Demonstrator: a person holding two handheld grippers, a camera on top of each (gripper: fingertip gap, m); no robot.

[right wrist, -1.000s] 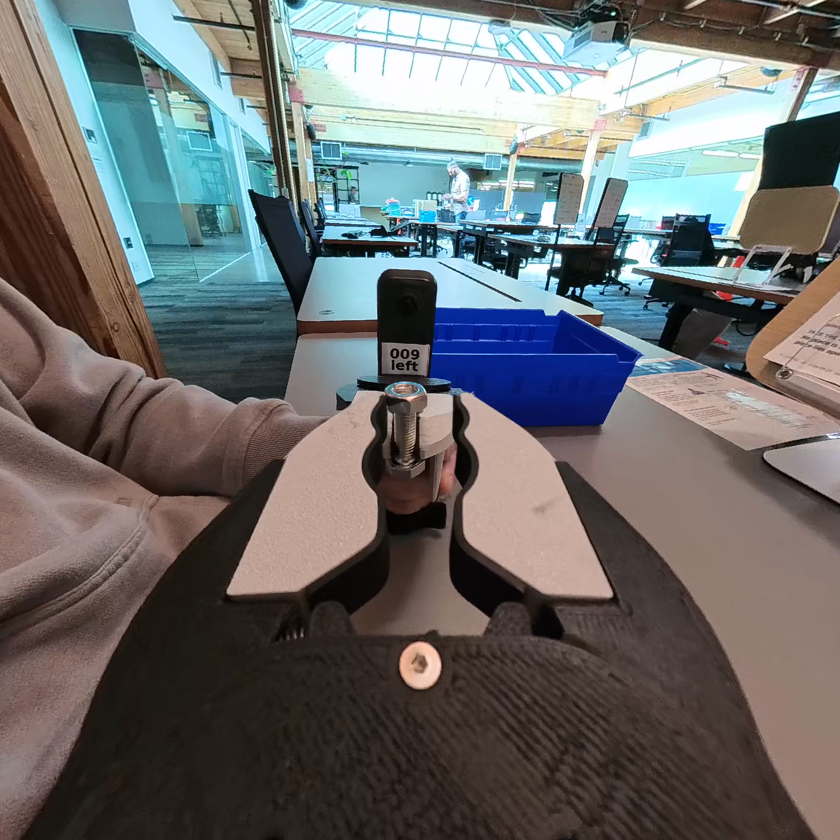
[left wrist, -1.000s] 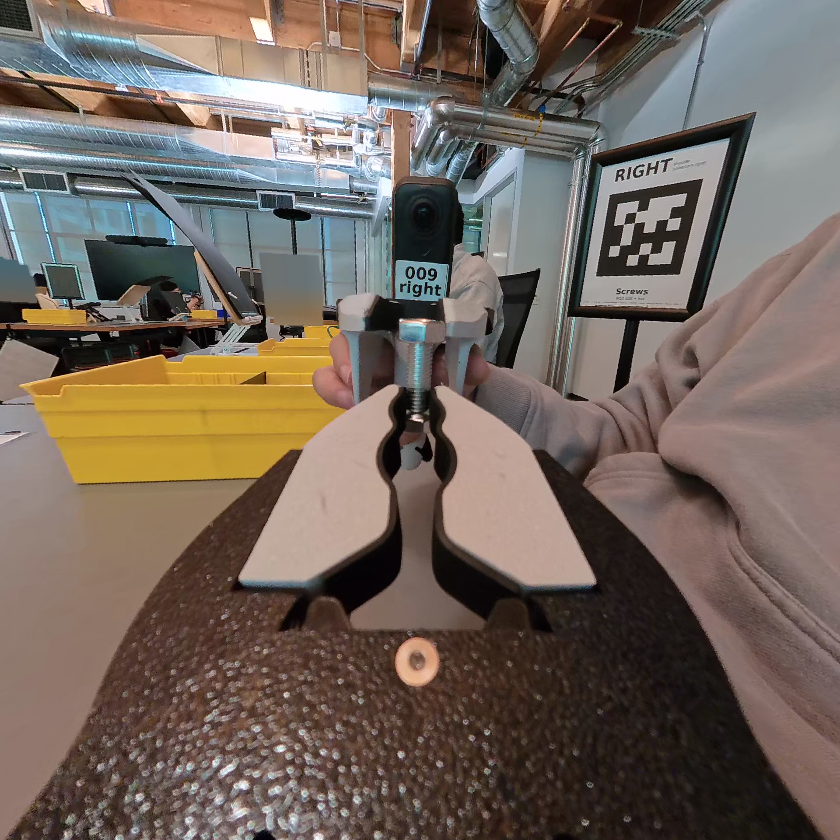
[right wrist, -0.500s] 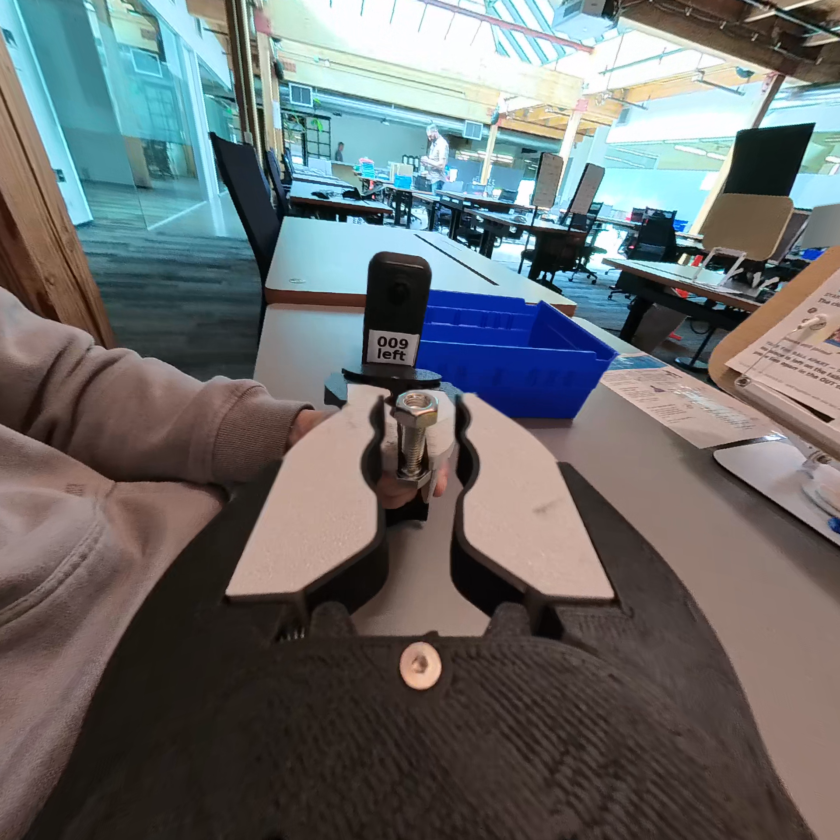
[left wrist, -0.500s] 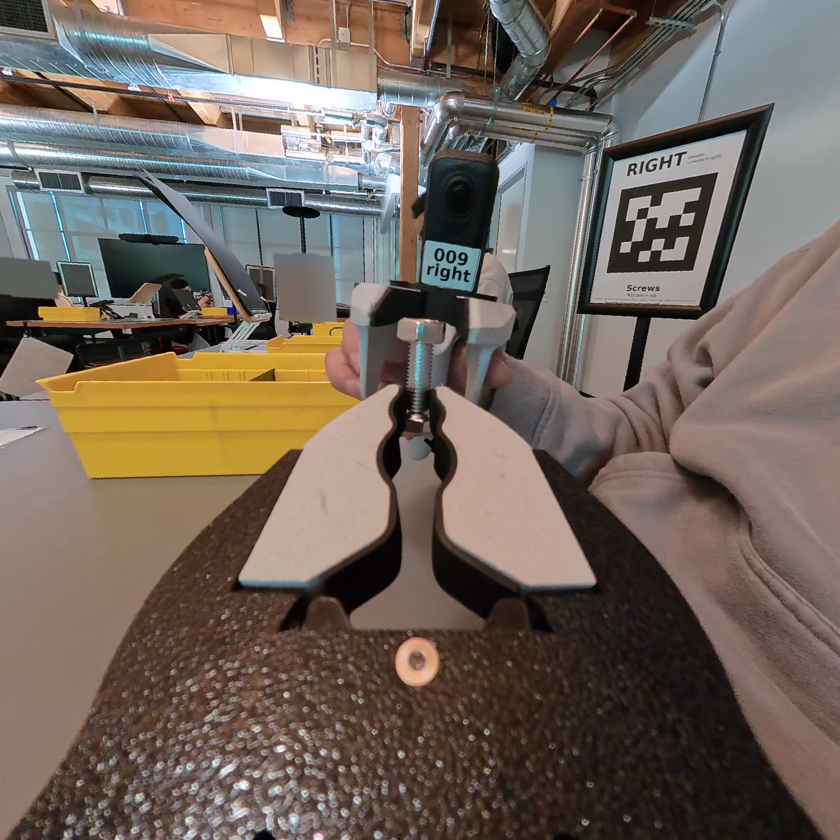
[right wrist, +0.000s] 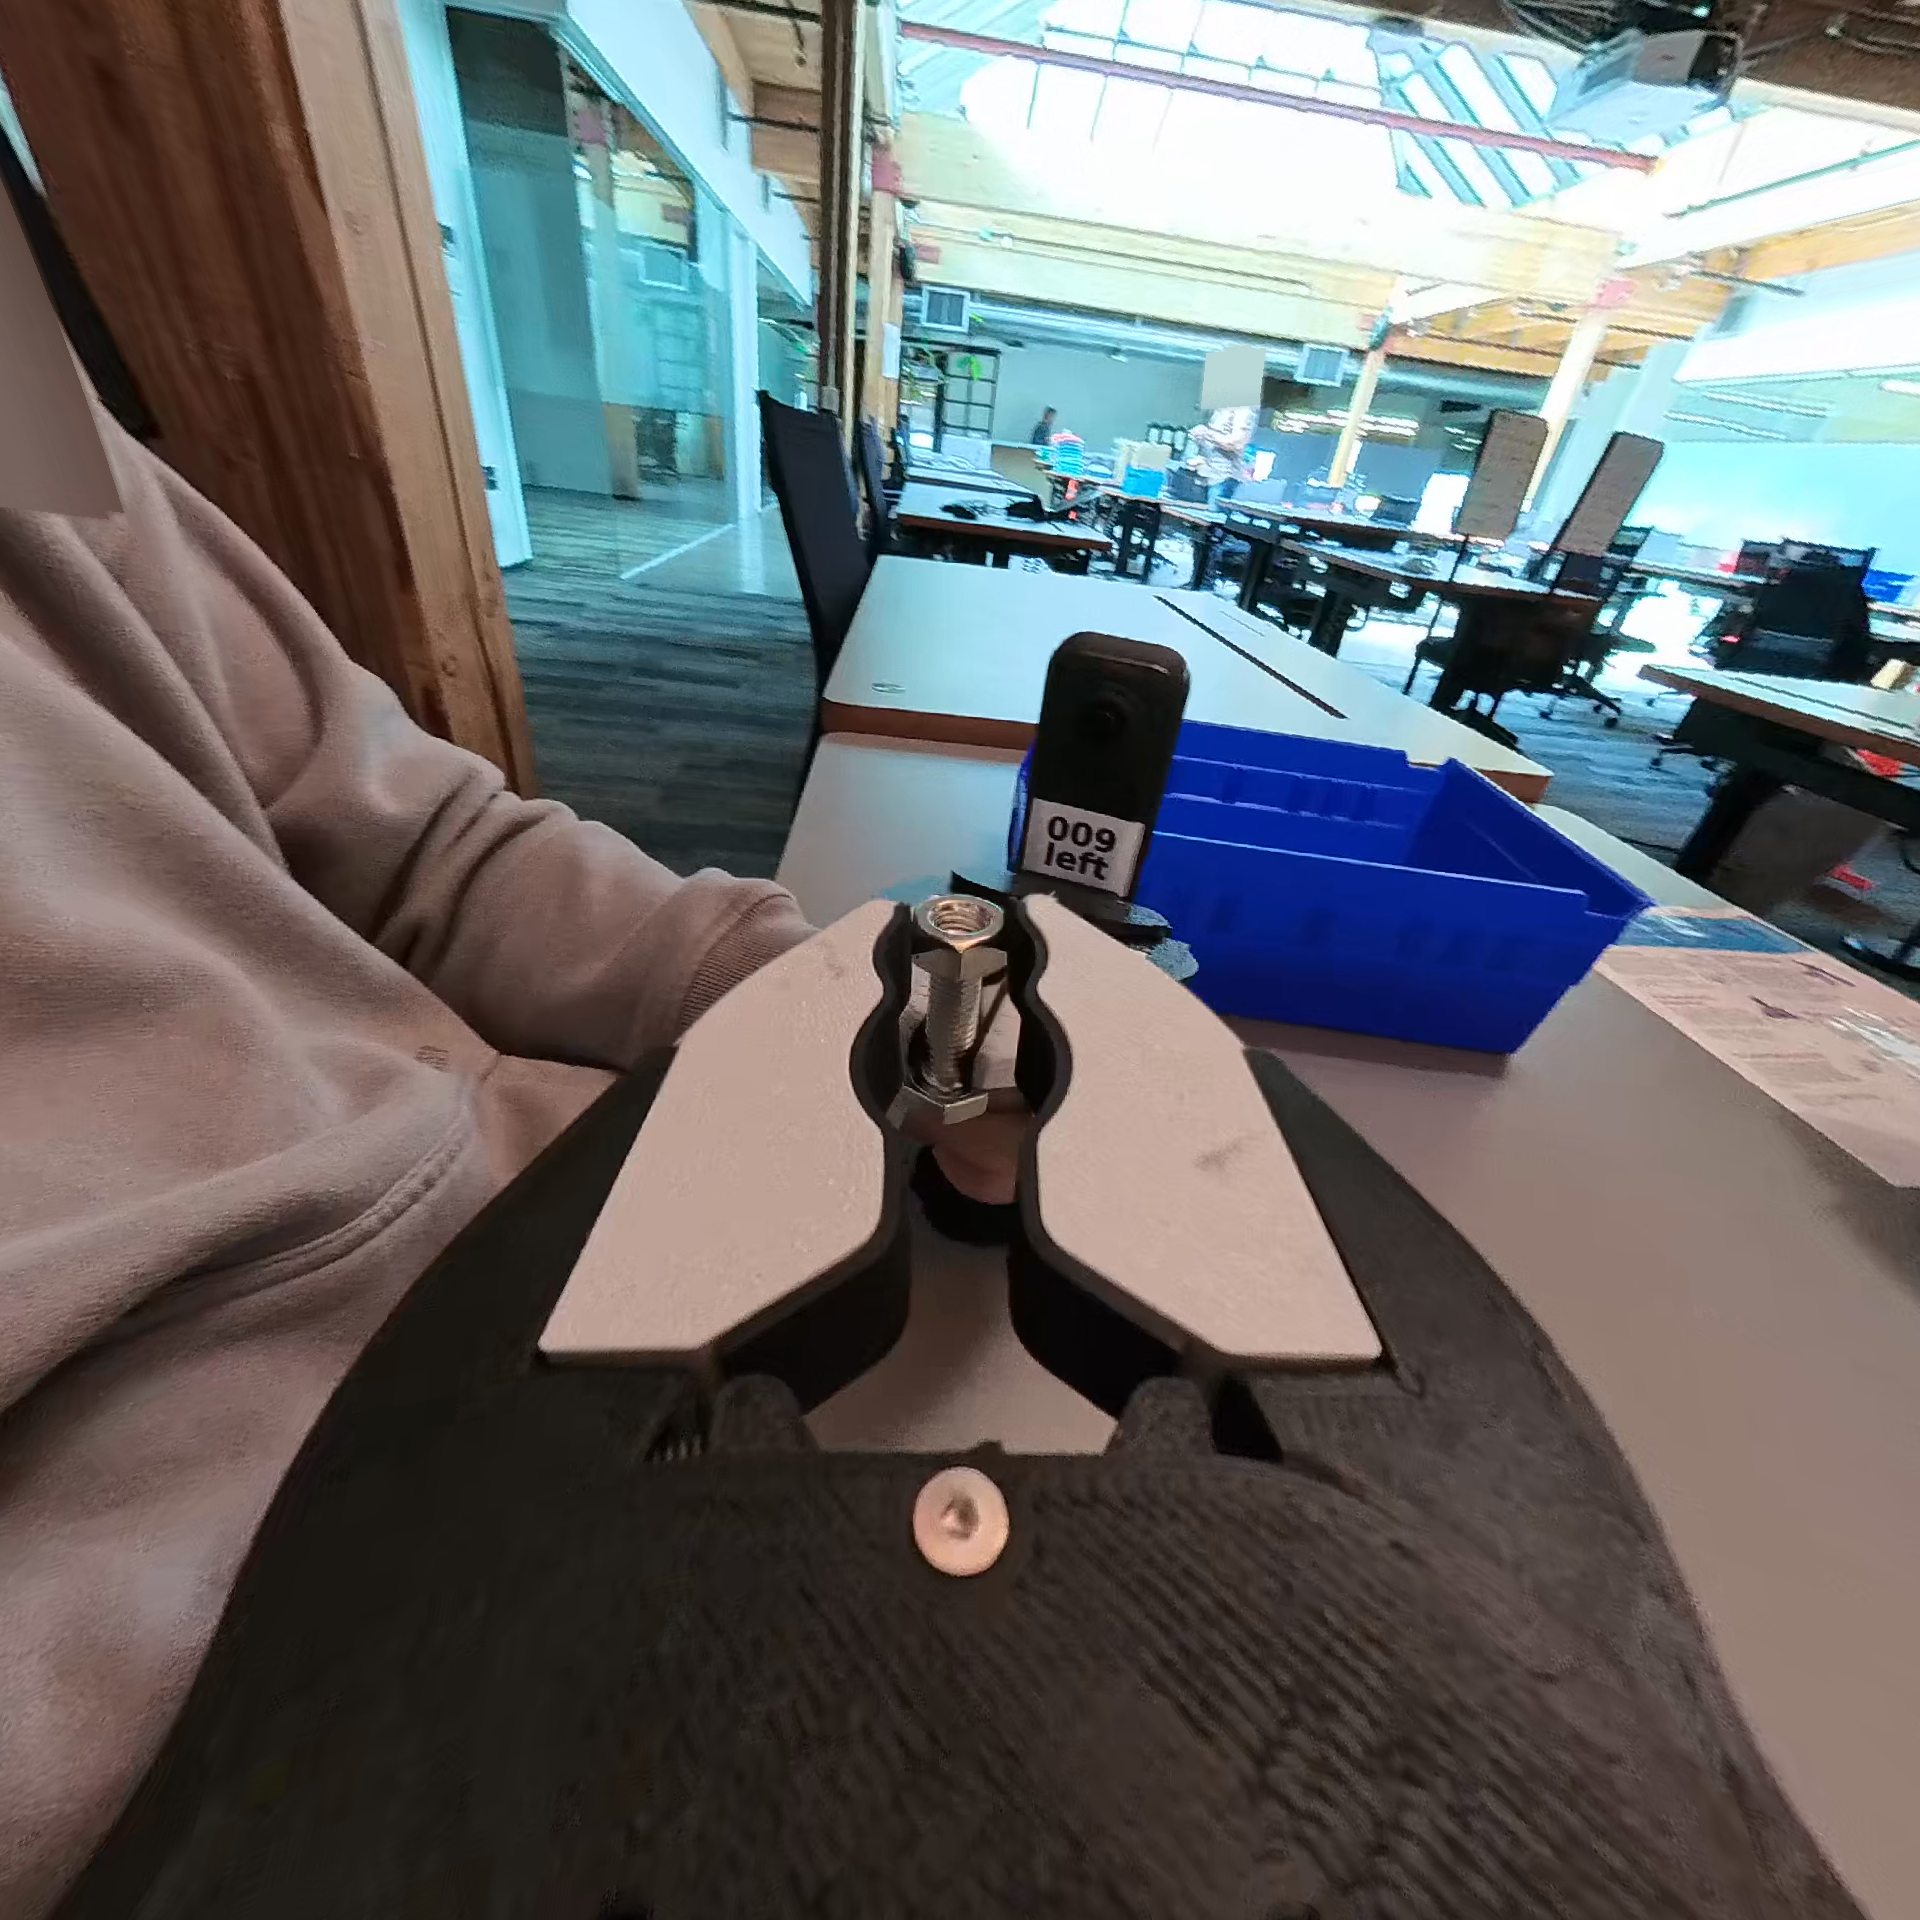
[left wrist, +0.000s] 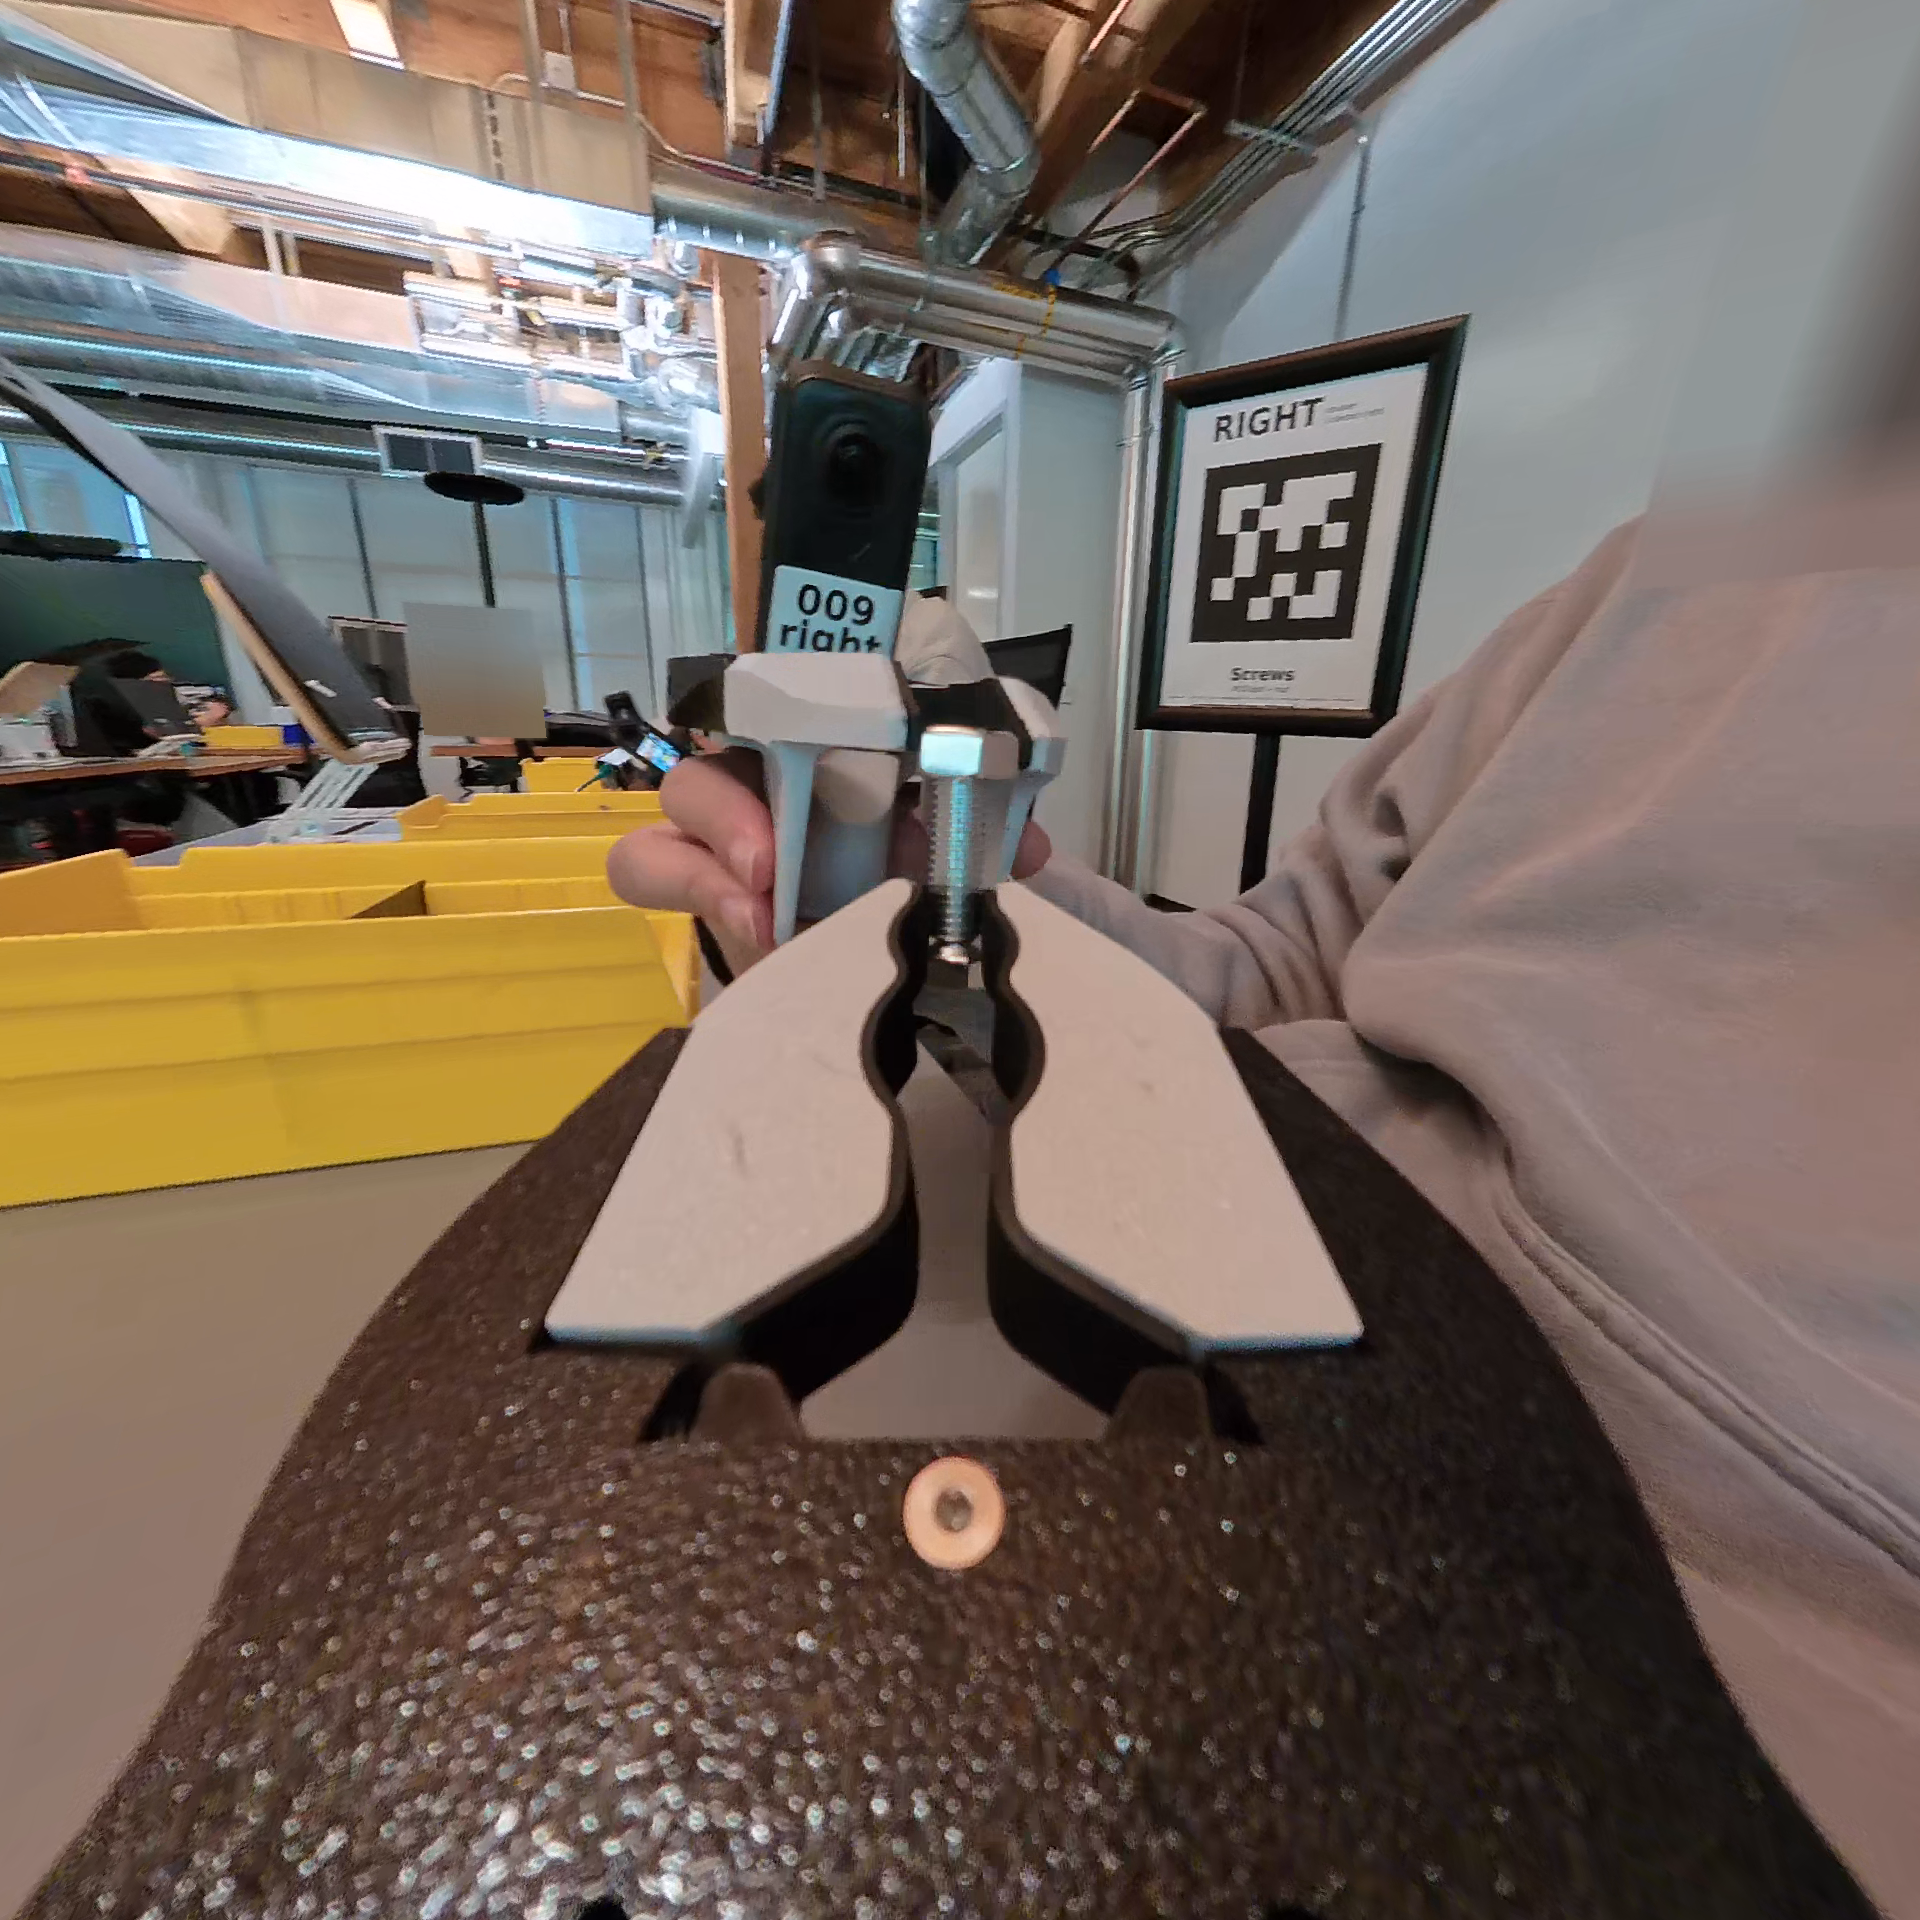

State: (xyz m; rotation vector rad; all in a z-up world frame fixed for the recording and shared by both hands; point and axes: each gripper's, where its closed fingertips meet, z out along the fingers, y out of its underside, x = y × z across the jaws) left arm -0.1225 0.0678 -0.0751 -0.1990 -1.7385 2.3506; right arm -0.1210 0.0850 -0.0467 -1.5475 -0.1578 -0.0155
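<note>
- Silver steel hex-head bolt (left wrist: 951,831) with a threaded shank: stands upright above the grey table (left wrist: 208,1403), in front of the person's beige sleeve (left wrist: 1558,1039), caught between both grippers. It touches nothing else.
- Silver hex nut (right wrist: 935,1107): sits low on the shank, well below the head.
- Left gripper (left wrist: 951,914), grey-faced fingers on a black speckled body: closed on the lower end of the shank, which sits in the notch near its fingertips. The notch probably stops the round thread from rolling sideways.
- Right gripper (right wrist: 958,925), same build: its fingertips sit against the hex head at the top of the bolt. The head's flat sides probably give the pads a firm seat. A hand (left wrist: 707,852) wraps the handle behind it.
- With one gripper at each end, the bolt is kept vertical and steady in the air.
- Yellow plastic bin (left wrist: 312,1018) with dividers: on the table beyond the left gripper, well apart from the bolt.
- Blue plastic bin (right wrist: 1403,935): on the table beyond the right gripper, beside a printed sheet (right wrist: 1787,1018).
- Black-framed sign (left wrist: 1288,530) with a square black-and-white marker: on a stand by the wall.
</note>
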